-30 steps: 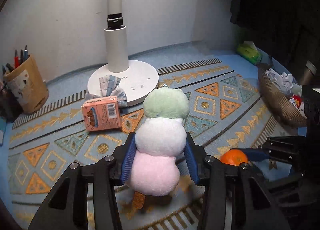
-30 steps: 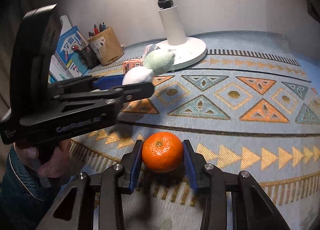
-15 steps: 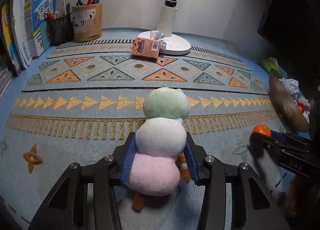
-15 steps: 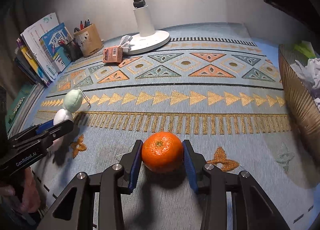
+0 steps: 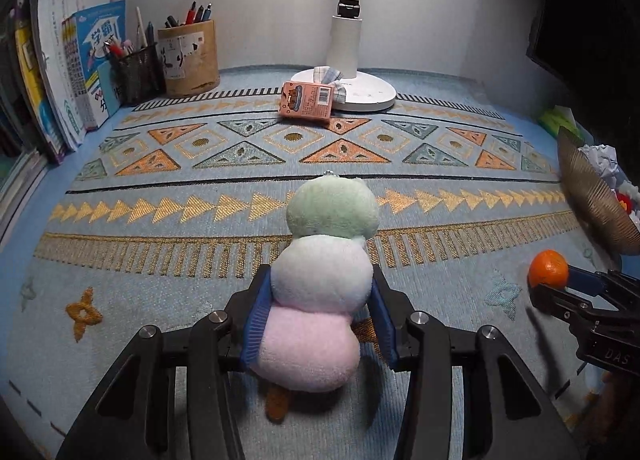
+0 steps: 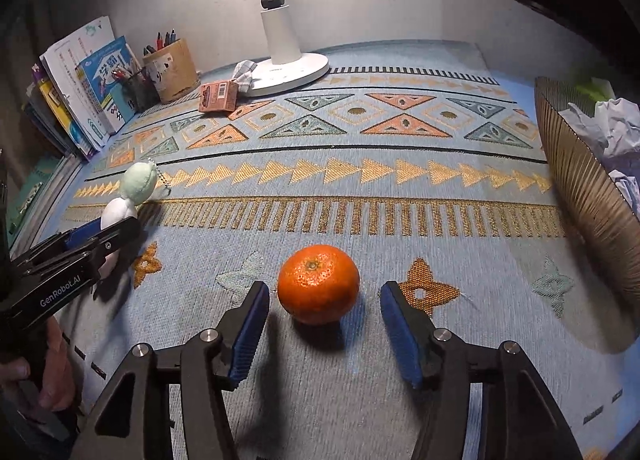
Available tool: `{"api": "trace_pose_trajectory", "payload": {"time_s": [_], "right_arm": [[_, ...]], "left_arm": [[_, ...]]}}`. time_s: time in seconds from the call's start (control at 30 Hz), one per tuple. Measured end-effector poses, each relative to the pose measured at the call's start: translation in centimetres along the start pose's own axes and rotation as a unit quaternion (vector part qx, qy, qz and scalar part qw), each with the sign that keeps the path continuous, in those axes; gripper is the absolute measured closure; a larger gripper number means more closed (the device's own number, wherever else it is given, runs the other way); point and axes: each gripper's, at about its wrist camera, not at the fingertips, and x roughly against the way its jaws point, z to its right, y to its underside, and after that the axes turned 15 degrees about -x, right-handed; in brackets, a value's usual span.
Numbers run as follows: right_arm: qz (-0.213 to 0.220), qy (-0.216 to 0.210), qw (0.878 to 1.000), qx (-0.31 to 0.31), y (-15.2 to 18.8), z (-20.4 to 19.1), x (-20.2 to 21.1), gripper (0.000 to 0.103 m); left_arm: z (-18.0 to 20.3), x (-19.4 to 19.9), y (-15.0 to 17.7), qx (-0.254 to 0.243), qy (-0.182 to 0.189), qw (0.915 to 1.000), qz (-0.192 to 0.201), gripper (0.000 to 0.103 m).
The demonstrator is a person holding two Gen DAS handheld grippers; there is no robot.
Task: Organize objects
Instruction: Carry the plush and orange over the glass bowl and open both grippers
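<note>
My left gripper (image 5: 318, 316) is shut on a plush toy (image 5: 324, 280) of green, white and pink balls, held just above the patterned mat (image 5: 200, 260). The toy also shows in the right wrist view (image 6: 134, 188), with the left gripper (image 6: 96, 232) at the left. My right gripper (image 6: 320, 312) is open. An orange (image 6: 319, 283) rests on the mat between its blue pads (image 6: 250, 318), touching neither. In the left wrist view the orange (image 5: 548, 268) sits at the right gripper's tips (image 5: 560, 284).
A white lamp base (image 5: 360, 90) stands at the back with a pink box (image 5: 307, 102) and a checked cloth (image 5: 330, 76) against it. Pen holders (image 5: 188, 56) and books (image 5: 68, 72) line the back left. A brown ribbed basket (image 6: 580, 188) with crumpled paper is at the right.
Both grippers pulled back toward the mat's front edge. The right gripper has opened and let go of the orange, which now rests on the mat. The left gripper still holds the plush toy.
</note>
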Motion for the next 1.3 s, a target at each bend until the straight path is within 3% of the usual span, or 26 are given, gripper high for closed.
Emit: {"api": "trace_pose_trajectory", "payload": {"time_s": [0.17, 0.23, 0.53, 0.57, 0.63, 0.77, 0.9, 0.97, 1.1, 1.2, 1.3], "right_arm": [[0.01, 0.0, 1.0, 0.003, 0.4, -0.2, 0.5, 0.045], [0.011, 0.001, 1.0, 0.0, 0.4, -0.1, 0.5, 0.045], [0.019, 0.005, 1.0, -0.004, 0.2, -0.7, -0.1, 0.045], [0.025, 0.007, 1.0, -0.007, 0.1, -0.7, -0.2, 0.047], [0.027, 0.002, 1.0, -0.013, 0.1, -0.7, -0.3, 0.065], [0.048, -0.017, 0.998, -0.035, -0.3, 0.0, 1.0, 0.065], [0.109, -0.039, 0.991, -0.064, -2.9, 2.9, 6.0, 0.065], [0.152, -0.021, 0.985, -0.075, -4.7, 4.9, 9.2, 0.065], [0.219, 0.023, 0.969, -0.116, -8.0, 10.2, 14.2, 0.065], [0.239, 0.044, 0.956, -0.165, -9.6, 14.6, 16.3, 0.065], [0.24, 0.054, 0.947, -0.208, -10.4, 18.4, 17.0, 0.065]], "left_arm": [[0.0, 0.3, 0.1, 0.006, -0.041, 0.9991, 0.004, 0.06], [0.1, 0.0, 0.0, 0.002, -0.028, 0.9996, -0.003, 0.06], [0.9, -0.2, 0.0, -0.021, -0.039, 0.999, -0.006, 0.06], [0.9, -0.2, -0.1, -0.021, -0.038, 0.9991, -0.006, 0.06], [0.6, -0.1, 0.0, -0.01, -0.043, 0.999, -0.005, 0.06], [1.0, 0.2, -0.6, -0.01, -0.047, 0.9988, -0.002, 0.06], [4.1, 1.6, -4.5, -0.036, 0.004, 0.999, 0.027, 0.06], [7.1, 2.6, -7.4, -0.066, 0.024, 0.9958, 0.058, 0.06], [13.1, 3.4, -12.9, -0.1, 0.122, 0.9834, 0.09, 0.06], [17.7, 2.4, -15.4, -0.111, 0.183, 0.9725, 0.093, 0.06], [22.0, 0.9, -16.4, -0.124, 0.208, 0.9667, 0.082, 0.06]]}}
